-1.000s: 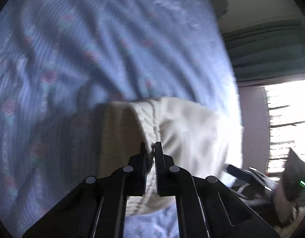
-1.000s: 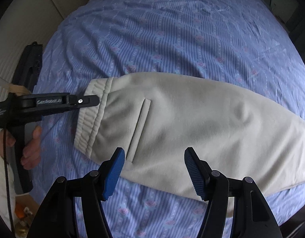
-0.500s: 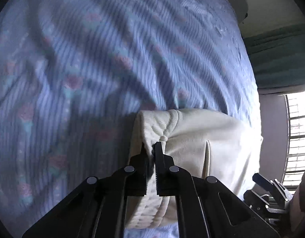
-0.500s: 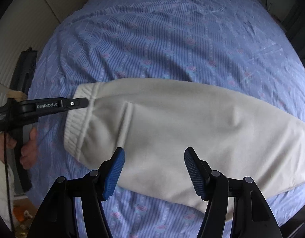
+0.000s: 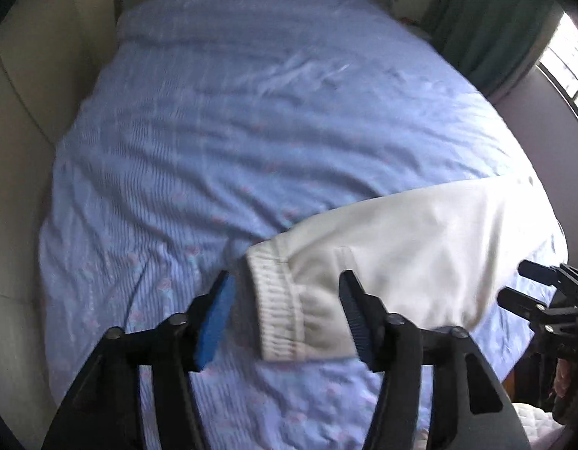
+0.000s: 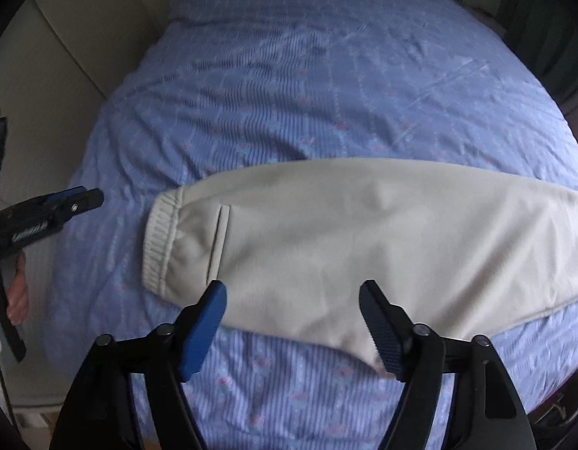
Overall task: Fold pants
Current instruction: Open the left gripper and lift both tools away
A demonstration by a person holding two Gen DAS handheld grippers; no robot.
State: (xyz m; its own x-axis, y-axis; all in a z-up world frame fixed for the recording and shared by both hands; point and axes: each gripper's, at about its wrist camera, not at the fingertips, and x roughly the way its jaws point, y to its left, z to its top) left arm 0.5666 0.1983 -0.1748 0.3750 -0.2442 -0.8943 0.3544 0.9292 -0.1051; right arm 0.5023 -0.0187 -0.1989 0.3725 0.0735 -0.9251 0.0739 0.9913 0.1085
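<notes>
Cream pants [image 6: 326,236] lie folded lengthwise across a blue striped bedspread [image 6: 307,75], ribbed waistband [image 6: 159,240] at the left end. In the left wrist view the pants [image 5: 413,247] sit low right, waistband [image 5: 279,307] below the fingers. My left gripper [image 5: 285,317] hovers above that waistband, its jaws opening, the cloth lying free beneath them. From the right wrist view the left gripper [image 6: 73,202] shows off to the left of the waistband, apart from it. My right gripper [image 6: 294,328] hangs above the pants' near edge, jaws opening, gripping nothing.
The bed's pale side panel [image 6: 63,86] runs along the left. A green curtain [image 5: 488,26] and bright window [image 5: 570,63] stand at the far right. A person's hand [image 6: 18,292] holds the left gripper's handle. The right gripper [image 5: 544,296] appears at the right edge.
My left gripper let go of the waistband, opened and rose away from it. The waistband dropped flat on the bed. My right gripper lifted and spread a little wider.
</notes>
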